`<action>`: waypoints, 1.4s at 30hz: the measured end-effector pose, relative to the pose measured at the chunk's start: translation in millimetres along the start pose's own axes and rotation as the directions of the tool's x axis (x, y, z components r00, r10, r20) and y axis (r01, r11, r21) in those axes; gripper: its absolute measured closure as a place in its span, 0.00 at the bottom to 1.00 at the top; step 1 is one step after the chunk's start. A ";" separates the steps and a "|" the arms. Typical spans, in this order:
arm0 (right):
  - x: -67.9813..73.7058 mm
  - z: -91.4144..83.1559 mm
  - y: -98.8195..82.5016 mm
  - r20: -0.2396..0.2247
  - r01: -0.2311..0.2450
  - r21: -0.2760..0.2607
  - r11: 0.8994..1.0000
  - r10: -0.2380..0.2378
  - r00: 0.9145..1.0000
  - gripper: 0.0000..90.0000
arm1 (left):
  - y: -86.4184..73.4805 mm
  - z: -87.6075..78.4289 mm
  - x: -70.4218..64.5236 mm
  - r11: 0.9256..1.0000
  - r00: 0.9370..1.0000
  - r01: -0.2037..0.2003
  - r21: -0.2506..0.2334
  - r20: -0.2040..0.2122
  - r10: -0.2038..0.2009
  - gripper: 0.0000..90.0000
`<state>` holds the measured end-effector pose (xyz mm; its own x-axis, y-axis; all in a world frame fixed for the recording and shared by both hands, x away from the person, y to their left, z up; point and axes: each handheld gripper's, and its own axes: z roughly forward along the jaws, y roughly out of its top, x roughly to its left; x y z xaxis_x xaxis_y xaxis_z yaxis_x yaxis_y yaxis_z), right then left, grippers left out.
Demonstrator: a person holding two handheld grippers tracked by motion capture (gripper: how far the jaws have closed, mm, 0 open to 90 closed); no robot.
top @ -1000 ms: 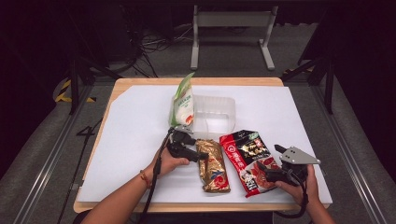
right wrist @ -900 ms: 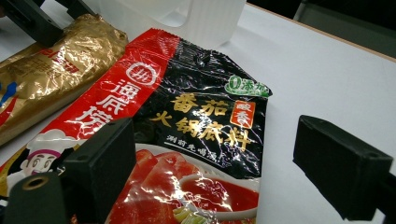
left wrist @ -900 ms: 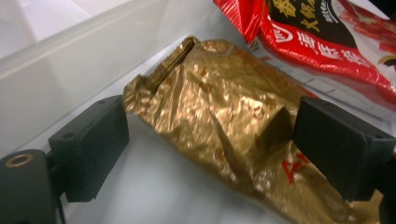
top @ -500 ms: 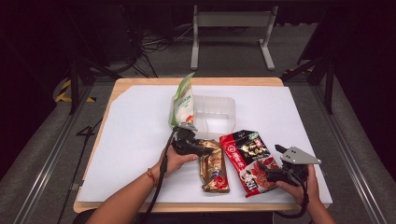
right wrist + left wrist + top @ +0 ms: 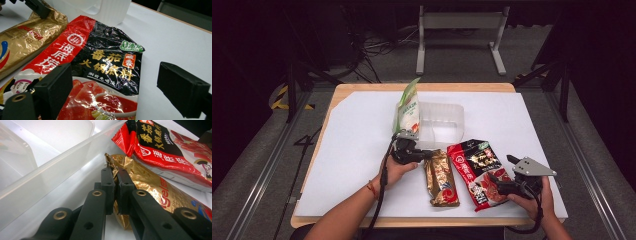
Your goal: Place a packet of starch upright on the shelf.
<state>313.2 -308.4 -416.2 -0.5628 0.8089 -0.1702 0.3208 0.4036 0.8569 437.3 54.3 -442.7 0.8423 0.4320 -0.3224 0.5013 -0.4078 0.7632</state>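
The red-and-black packet (image 5: pixel 100 75) reads "番茄火锅底料" and, in green, "0添加".

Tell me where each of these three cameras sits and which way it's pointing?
High view: fixed above the person's side, looking forward and down on the table; both forearms enter from the bottom.
Left gripper view: rides the left gripper, looking along its jaws, pinched on the gold packet beside the clear tub.
Right gripper view: rides the right gripper, looking between its wide-apart jaws at the red packet.
Shared: both gripper views show the gold and red packets, lying side by side in the high view.
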 end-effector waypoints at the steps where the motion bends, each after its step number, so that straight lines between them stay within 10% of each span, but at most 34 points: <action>1: -0.1 -0.2 0.1 0.000 0.000 -0.002 1.000 0.000 1.000 0.15 | -0.1 -0.5 -0.3 1.000 1.000 0.000 -0.004 -0.002 0.000 0.97; 19: -2.1 -2.9 0.7 0.007 -0.006 -0.013 1.000 0.006 1.000 0.15 | 12.5 -42.0 -19.4 0.989 0.993 -0.107 -0.100 -0.067 0.100 0.98; 42: -4.5 -3.7 2.0 0.029 -0.025 -0.018 1.000 0.025 0.999 0.15 | 20.8 -85.3 -35.6 0.943 0.986 -0.161 -0.292 -0.076 0.145 0.99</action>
<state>313.6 -312.9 -411.9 -0.5326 0.8306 -0.1626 0.3208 0.3758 0.8694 400.8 99.0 -367.5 0.8885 0.4282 -0.1646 0.2789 -0.2192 0.9350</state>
